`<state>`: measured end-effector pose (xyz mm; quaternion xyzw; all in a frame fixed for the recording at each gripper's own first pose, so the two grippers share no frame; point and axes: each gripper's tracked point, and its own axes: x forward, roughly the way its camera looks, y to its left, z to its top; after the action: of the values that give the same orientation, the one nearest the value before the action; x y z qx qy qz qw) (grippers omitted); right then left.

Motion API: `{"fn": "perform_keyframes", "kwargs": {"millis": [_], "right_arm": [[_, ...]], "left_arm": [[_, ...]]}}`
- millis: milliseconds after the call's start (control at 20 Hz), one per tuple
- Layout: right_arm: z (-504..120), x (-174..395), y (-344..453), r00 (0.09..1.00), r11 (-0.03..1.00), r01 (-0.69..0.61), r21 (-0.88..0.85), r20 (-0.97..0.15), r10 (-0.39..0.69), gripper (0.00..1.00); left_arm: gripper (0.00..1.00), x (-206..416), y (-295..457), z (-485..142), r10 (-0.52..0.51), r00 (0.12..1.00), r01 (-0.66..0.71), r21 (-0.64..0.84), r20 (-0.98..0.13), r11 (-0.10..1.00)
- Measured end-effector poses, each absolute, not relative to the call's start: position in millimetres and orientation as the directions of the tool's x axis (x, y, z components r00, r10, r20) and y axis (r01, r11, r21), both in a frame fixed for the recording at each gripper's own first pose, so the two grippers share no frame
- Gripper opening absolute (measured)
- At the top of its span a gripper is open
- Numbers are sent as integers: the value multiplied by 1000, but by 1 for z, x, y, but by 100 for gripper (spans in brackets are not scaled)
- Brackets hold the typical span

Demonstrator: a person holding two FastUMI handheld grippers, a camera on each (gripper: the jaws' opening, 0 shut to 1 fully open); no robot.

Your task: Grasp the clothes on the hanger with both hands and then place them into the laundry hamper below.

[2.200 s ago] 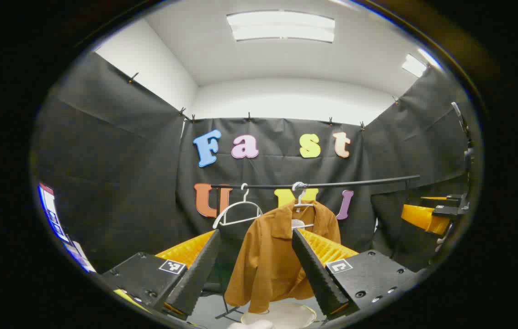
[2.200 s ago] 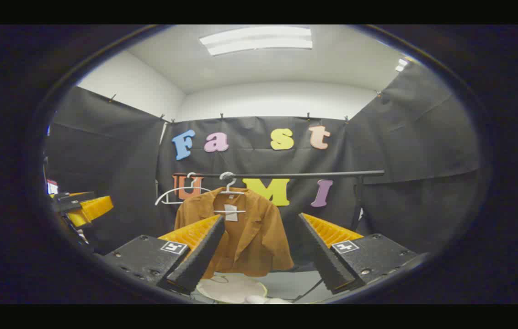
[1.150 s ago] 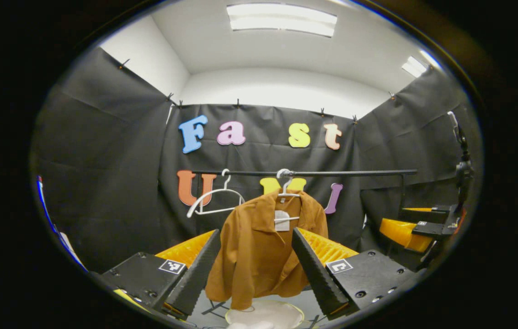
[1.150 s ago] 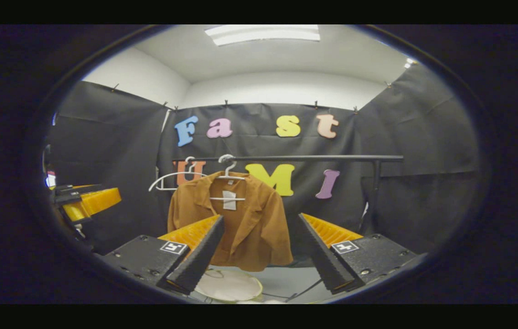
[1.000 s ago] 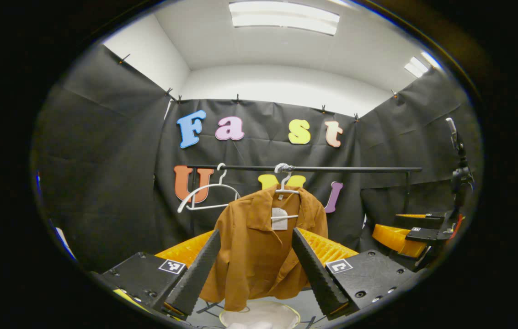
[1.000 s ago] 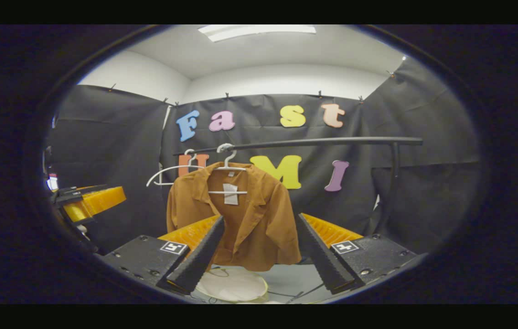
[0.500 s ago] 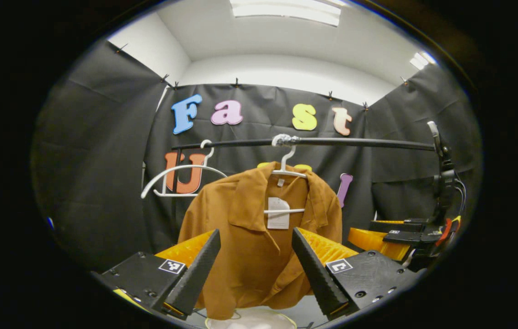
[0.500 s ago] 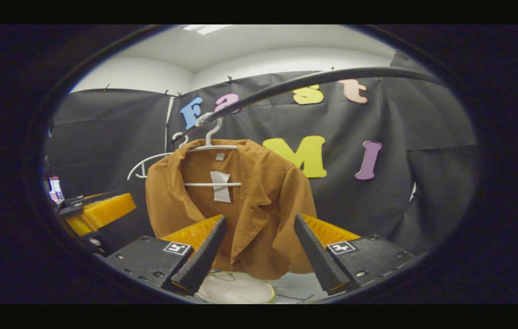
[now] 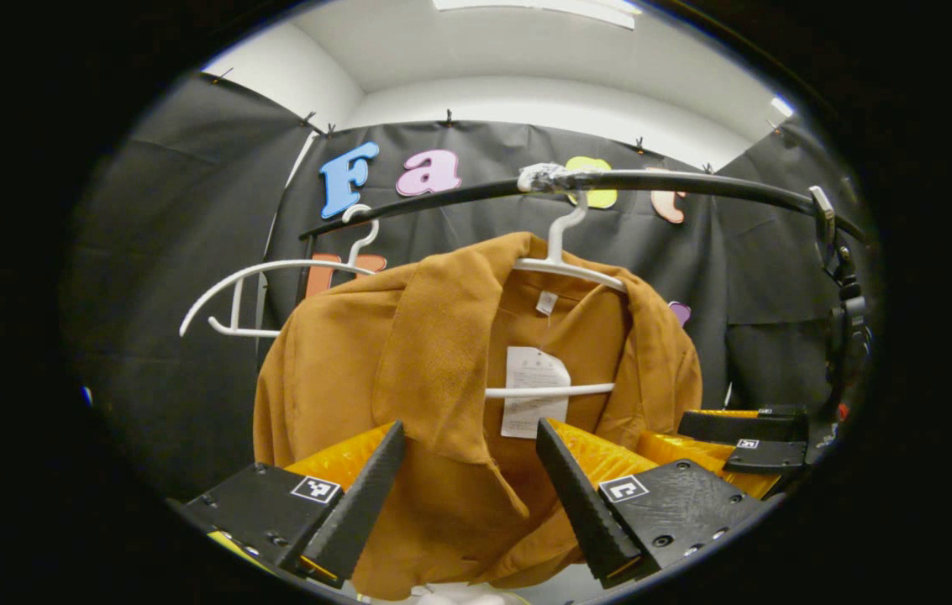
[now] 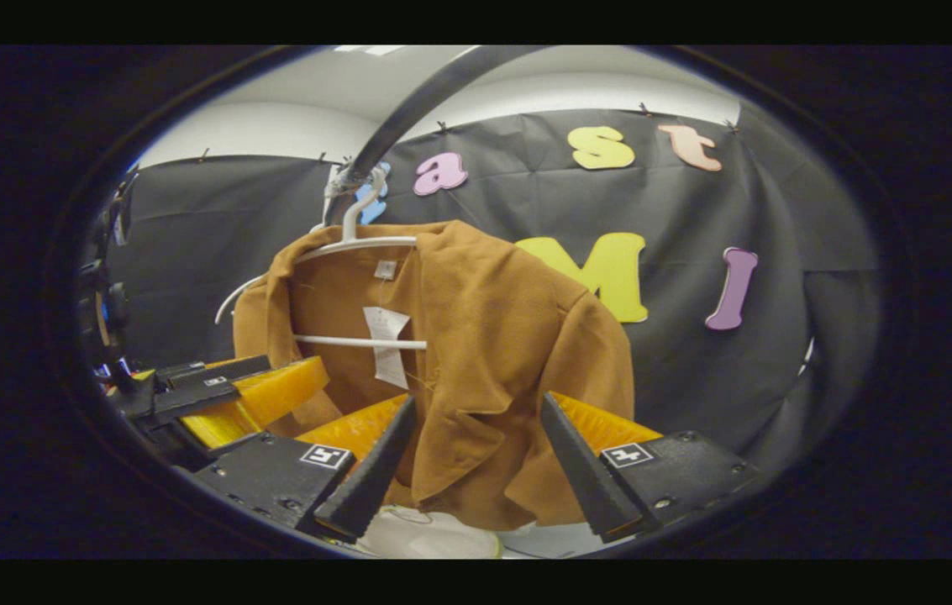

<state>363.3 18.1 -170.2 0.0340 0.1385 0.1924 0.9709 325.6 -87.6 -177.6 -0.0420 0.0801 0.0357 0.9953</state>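
A brown collared shirt (image 9: 442, 353) hangs on a white hanger (image 9: 564, 269) from the black rail (image 9: 694, 181); a paper tag shows inside its collar. My left gripper (image 9: 470, 426) is open, close in front of the shirt's left lapel, with nothing between its fingers. In the right gripper view the shirt (image 10: 509, 336) and its hanger (image 10: 358, 244) are near, and my right gripper (image 10: 477, 400) stands open before the shirt's right front. Each gripper shows in the other's view, the right gripper (image 9: 744, 437) and the left gripper (image 10: 232, 391). The white laundry hamper (image 10: 425, 542) lies below the hem.
An empty white hanger (image 9: 265, 281) hangs on the rail to the left of the shirt. The rail (image 10: 408, 109) passes close overhead in the right gripper view. A stand with a black clamp (image 9: 841, 311) rises at the right edge. Black cloth walls close the booth.
Both grippers have moved forward and up toward the shirt, which now looms large. The rail has come overhead. Both grippers stayed open.
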Motion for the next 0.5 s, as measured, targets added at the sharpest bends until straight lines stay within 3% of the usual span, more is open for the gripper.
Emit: {"fn": "perform_keyframes", "kwargs": {"millis": [150,300,350,400,500], "right_arm": [[-177,384,24,889,928,-349,129,-267,372,88],[-182,390,33,875,915,-374,150,-270,401,69],[-181,392,35,873,912,-381,154,-266,409,66],[-181,395,35,869,908,-389,158,-264,418,60],[-182,399,38,856,894,-412,176,-261,446,50]], "left_arm": [[99,340,-78,-185,111,979,-125,-76,-173,989],[95,347,-71,-186,154,973,-161,-26,-171,987],[87,346,-69,-188,168,971,-172,-12,-173,985],[88,346,-66,-189,180,968,-183,-2,-176,983],[72,348,-64,-194,187,965,-191,-4,-185,982]]}}
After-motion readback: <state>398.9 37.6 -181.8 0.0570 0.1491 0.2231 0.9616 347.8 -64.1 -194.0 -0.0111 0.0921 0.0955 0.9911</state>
